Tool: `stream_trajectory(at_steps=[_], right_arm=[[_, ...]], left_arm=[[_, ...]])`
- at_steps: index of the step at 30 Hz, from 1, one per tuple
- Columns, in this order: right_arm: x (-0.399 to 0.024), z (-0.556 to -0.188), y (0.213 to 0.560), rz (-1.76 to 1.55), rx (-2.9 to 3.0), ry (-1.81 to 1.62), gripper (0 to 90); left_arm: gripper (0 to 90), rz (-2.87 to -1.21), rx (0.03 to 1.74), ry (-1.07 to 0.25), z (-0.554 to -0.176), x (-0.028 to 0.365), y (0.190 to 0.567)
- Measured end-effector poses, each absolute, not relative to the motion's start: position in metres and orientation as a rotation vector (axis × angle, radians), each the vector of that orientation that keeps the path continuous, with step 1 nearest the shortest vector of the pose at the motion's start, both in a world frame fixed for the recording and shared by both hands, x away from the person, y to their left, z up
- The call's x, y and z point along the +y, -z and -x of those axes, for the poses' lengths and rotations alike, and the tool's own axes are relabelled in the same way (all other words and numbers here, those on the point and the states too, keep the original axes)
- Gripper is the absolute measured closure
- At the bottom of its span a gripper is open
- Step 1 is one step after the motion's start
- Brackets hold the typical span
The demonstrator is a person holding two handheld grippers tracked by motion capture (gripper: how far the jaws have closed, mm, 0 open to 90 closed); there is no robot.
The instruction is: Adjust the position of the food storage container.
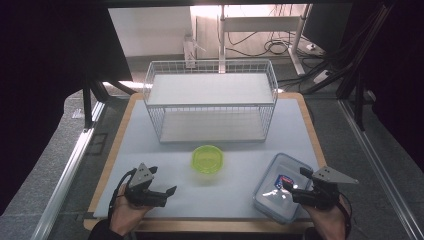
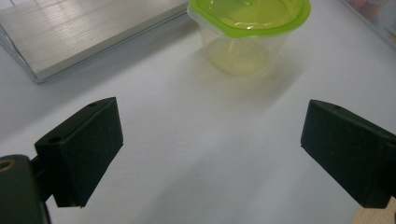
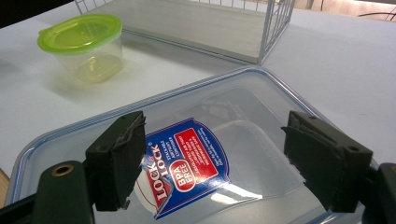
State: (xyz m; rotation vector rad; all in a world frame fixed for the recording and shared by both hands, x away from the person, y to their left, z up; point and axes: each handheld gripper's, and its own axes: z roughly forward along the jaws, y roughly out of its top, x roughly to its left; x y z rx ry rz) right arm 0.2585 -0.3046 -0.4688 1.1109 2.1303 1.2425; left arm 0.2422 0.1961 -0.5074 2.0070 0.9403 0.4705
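High view: the left gripper [image 1: 167, 186] rests jaws apart, the green-lidded tub [image 1: 208, 159] ahead of it. Left gripper view: nothing between the jaws. Right gripper view: the right gripper [image 3: 215, 156], jaws apart, hovers over the clear box [image 3: 261, 100].

Glossy clear plastic box [image 3: 261, 140], translucent green-lidded tub [image 2: 250, 32], white wire rack [image 1: 210, 100], seemingly matt tabletop [image 1: 240, 185].
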Motion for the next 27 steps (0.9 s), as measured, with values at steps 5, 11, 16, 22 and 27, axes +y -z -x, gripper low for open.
stream_trajectory(at_steps=[5, 11, 16, 22, 27], right_arm=[[-0.303, -0.258, 0.469, -1.104, 2.138, -1.241, 20.4], [-0.302, -0.259, 0.469, -1.107, 2.147, -1.226, 20.3], [-0.302, -0.258, 0.468, -1.100, 2.136, -1.226, 19.9], [-0.302, -0.259, 0.468, -1.104, 2.137, -1.222, 19.9], [-0.301, -0.259, 0.468, -1.099, 2.139, -1.219, 19.7]], left_arm=[[12.3, -2.029, 0.914, -0.468, -0.243, 0.189, 0.505], [28.0, -2.042, 0.840, -0.411, -0.247, 0.176, 0.494], [39.9, -2.037, 0.809, -0.368, -0.256, 0.164, 0.488], [56.1, -2.048, 0.784, -0.339, -0.271, 0.150, 0.480], [70.2, -2.051, 0.767, -0.318, -0.284, 0.134, 0.472]])
